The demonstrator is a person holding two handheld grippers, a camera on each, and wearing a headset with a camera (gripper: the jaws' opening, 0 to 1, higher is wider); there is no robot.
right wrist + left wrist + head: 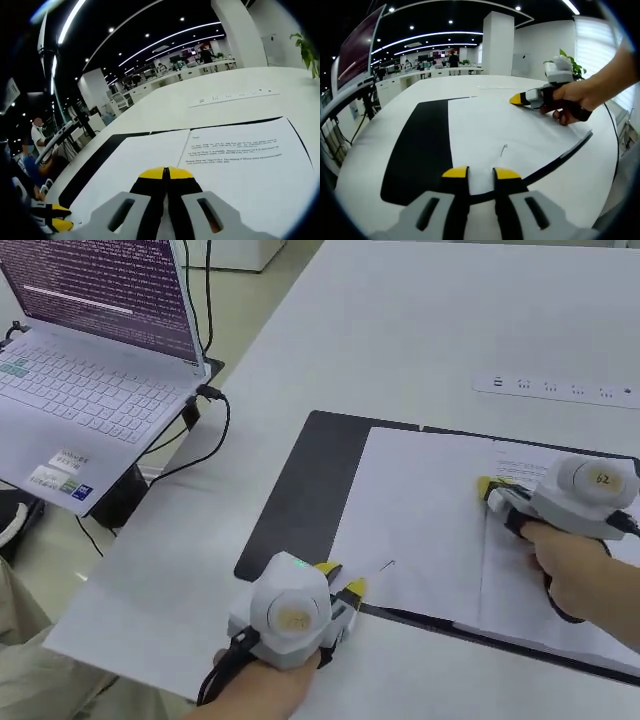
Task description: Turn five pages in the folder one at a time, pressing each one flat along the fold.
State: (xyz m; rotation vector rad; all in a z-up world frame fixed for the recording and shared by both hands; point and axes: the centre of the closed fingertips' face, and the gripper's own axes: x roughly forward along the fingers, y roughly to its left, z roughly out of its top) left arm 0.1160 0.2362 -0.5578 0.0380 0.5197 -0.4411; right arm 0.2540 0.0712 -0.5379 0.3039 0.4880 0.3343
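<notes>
1. The folder (300, 490) lies open on the white table (420, 320), black cover to the left and a blank page (420, 520) spread flat over it.
2. The right gripper (490, 488) has its jaws closed together with nothing between them. Its yellow tips rest on the fold (184, 147), beside the printed page (240, 150).
3. The left gripper (481, 174) has its jaws slightly apart and grips nothing. Its tips sit at the near edge of the blank page.
4. A laptop (90, 370) stands at the far left, and a power strip (555, 388) lies beyond the folder.
</notes>
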